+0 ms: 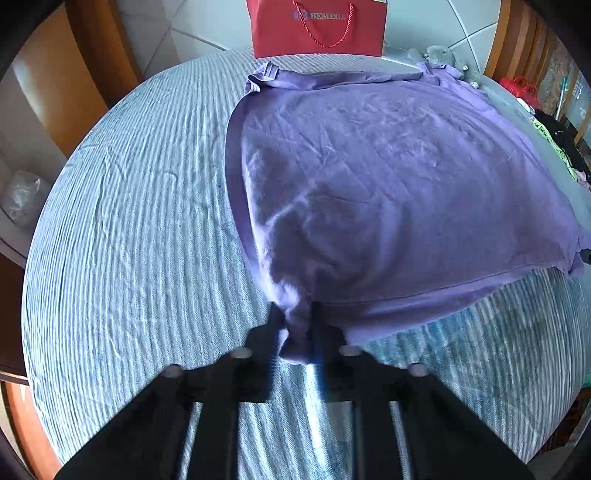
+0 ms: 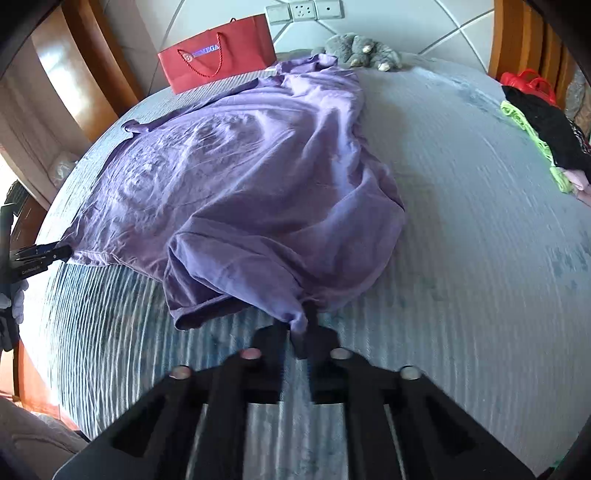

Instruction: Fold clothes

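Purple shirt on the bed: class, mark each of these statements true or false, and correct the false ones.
1. The left gripper pinches the purple shirt. True.
2. The right gripper is open and empty. False: it is shut on the shirt's fabric.
3. A red paper bag stands at the far end of the bed. True.
4. The shirt is already folded into a small square. False: it lies spread out and wrinkled.
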Available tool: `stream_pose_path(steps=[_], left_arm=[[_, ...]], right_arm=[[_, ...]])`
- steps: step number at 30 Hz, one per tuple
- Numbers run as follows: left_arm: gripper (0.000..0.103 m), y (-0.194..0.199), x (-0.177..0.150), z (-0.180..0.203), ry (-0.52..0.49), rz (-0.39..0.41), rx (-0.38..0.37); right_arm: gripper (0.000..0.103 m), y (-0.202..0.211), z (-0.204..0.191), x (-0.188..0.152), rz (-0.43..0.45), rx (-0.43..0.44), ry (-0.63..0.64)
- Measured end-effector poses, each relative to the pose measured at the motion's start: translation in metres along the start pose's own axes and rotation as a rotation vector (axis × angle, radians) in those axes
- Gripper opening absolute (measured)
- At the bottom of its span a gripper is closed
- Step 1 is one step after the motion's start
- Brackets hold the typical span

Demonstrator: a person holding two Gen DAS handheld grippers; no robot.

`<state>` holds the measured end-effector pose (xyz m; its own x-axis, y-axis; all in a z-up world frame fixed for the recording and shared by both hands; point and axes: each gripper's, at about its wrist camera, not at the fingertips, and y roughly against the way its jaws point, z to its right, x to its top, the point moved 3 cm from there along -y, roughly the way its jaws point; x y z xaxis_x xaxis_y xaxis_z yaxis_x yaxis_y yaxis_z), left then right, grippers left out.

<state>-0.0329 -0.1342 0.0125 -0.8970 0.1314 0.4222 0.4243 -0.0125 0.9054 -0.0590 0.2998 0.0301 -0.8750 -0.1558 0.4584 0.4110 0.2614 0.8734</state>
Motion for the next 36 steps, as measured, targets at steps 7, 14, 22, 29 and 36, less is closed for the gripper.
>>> stream_pose_path(steps=[7,14,22,29,36], left_arm=[[0.006,0.051,-0.008,-0.006,-0.029,0.071,-0.010],[0.006,0.015,-0.015,-0.025,0.028,0.009,0.005],[0.042,0.022,-0.015,-0.012,-0.033,0.063,-0.058],[0.042,0.002,-0.016,-0.014,-0.047,0.042,-0.026],[0.004,-0.001,0.006,-0.007,-0.065,0.048,-0.038]], right_arm=[[0.001,0.106,0.010,-0.008,0.042,-0.013,-0.015],[0.004,0.108,0.046,-0.019,0.033,-0.114,-0.093],[0.048,0.051,0.021,-0.049,-0.018,-0.072,-0.069],[0.048,0.017,-0.001,-0.052,-0.031,-0.114,0.025],[0.003,-0.005,-0.015,-0.024,-0.061,-0.099,0.111]])
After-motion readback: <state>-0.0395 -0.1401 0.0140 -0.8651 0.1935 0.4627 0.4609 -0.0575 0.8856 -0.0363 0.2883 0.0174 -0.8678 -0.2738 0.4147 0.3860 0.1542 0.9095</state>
